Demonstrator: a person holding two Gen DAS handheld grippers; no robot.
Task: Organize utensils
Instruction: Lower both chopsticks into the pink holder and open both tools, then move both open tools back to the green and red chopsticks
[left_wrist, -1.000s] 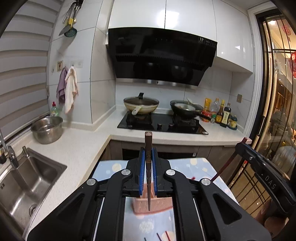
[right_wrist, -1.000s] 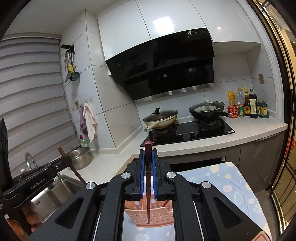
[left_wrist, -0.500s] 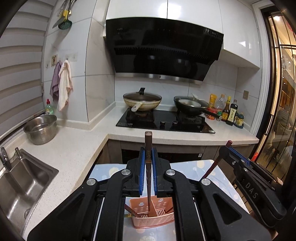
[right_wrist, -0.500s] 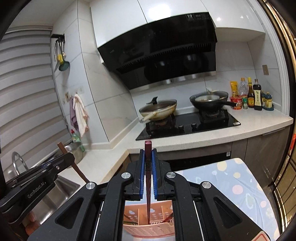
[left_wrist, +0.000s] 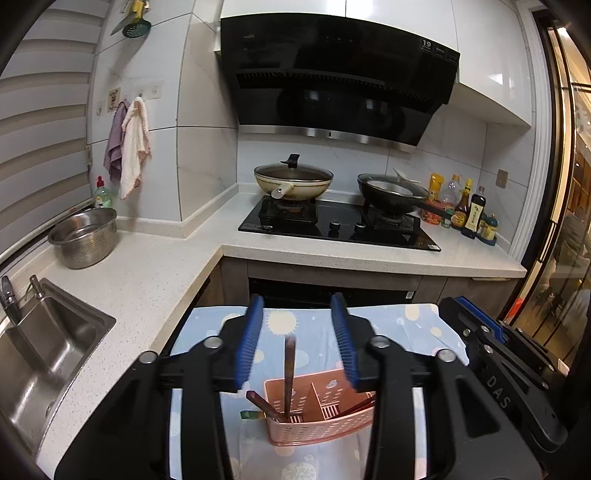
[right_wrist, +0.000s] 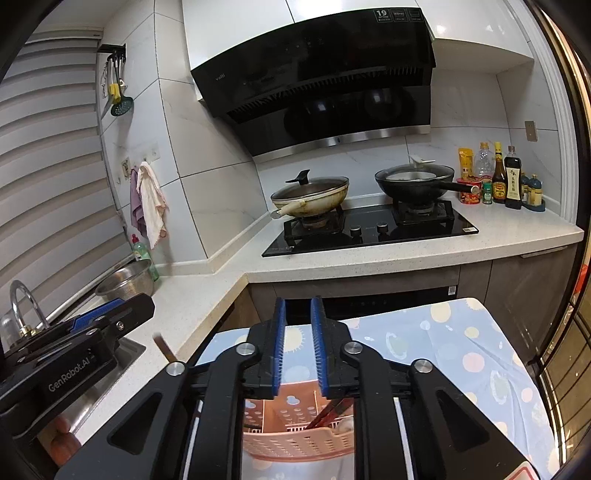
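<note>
Two grippers over my pink caddy (left_wrist: 317, 424): left gripper (left_wrist: 295, 347) fingers opening, chopstick (left_wrist: 289, 373) upright, loose between; right gripper (right_wrist: 298, 347) opening, empty.

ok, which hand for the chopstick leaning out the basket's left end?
Left, probably: left hand-held gripper, jaws opening around an upright chopstick, is nearest it; right hand-held gripper, opening empty, is over the basket's other end.

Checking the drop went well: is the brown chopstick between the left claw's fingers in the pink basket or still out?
In. The brown chopstick stands nearly upright, lower end inside the pink basket; the left claw, opening, touches nothing.
</note>
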